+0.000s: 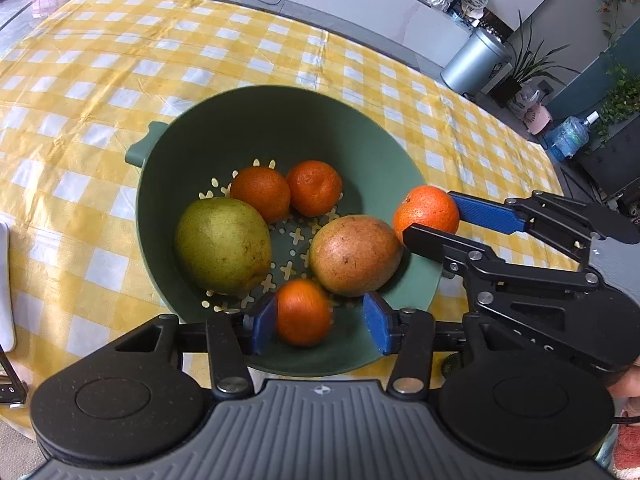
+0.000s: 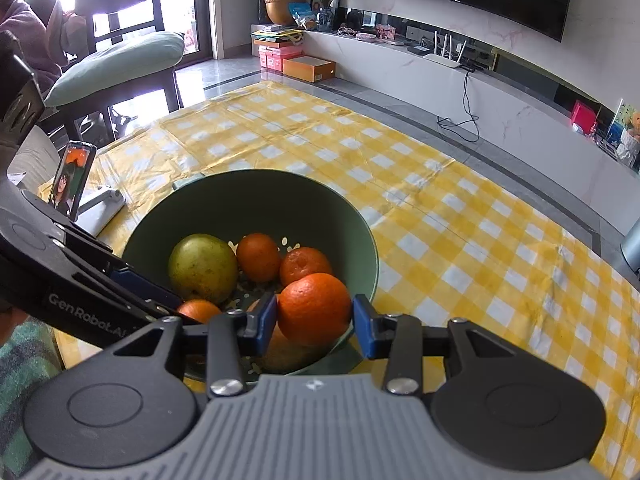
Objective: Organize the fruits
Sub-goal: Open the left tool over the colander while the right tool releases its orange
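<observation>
A green colander bowl (image 1: pixel 192 136) stands on the yellow checked tablecloth. It holds a green pear (image 1: pixel 222 246), a reddish pear (image 1: pixel 354 256) and two oranges (image 1: pixel 260 194) (image 1: pixel 314 188). My left gripper (image 1: pixel 320 322) is open over the bowl's near side; an orange (image 1: pixel 302 312), slightly blurred, touches only its left pad, with a gap to the right pad. My right gripper (image 2: pixel 314 318) is shut on another orange (image 2: pixel 314 308) above the bowl's right rim; this orange also shows in the left wrist view (image 1: pixel 426 212).
A phone on a white stand (image 2: pixel 74 178) sits at the table's left edge. A white object (image 1: pixel 6 288) lies left of the bowl. The checked cloth (image 1: pixel 120 60) stretches wide beyond the bowl. A chair (image 2: pixel 120 56) stands past the table.
</observation>
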Tool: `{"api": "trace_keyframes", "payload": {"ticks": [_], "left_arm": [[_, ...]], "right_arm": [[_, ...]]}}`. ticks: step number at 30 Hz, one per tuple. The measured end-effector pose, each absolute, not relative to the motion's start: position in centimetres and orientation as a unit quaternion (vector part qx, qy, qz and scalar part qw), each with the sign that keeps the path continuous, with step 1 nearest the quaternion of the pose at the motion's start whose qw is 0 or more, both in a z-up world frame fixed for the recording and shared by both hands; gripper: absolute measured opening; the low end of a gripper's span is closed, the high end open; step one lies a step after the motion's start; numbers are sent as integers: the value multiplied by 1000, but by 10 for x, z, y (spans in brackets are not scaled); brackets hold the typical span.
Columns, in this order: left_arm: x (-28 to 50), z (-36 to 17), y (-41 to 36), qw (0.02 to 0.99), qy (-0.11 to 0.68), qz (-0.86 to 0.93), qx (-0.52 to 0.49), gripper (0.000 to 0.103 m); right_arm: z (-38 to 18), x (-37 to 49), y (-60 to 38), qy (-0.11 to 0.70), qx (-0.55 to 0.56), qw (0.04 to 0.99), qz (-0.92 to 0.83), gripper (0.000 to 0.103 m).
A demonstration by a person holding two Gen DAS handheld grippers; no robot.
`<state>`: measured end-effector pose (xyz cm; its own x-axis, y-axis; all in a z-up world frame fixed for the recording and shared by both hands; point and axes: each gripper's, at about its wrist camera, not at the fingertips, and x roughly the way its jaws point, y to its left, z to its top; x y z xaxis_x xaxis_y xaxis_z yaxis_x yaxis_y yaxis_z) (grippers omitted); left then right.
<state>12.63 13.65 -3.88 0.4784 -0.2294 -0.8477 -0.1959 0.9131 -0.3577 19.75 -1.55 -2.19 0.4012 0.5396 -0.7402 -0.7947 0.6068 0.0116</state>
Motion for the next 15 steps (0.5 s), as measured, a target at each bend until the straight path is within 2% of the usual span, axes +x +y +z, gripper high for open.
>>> {"api": "trace_keyframes", "payload": {"ticks": [15], "left_arm": [[119, -11, 159, 871, 434, 70, -220, 59]], "right_arm": [[-18, 198, 1, 364, -149, 811, 433, 38]]}}
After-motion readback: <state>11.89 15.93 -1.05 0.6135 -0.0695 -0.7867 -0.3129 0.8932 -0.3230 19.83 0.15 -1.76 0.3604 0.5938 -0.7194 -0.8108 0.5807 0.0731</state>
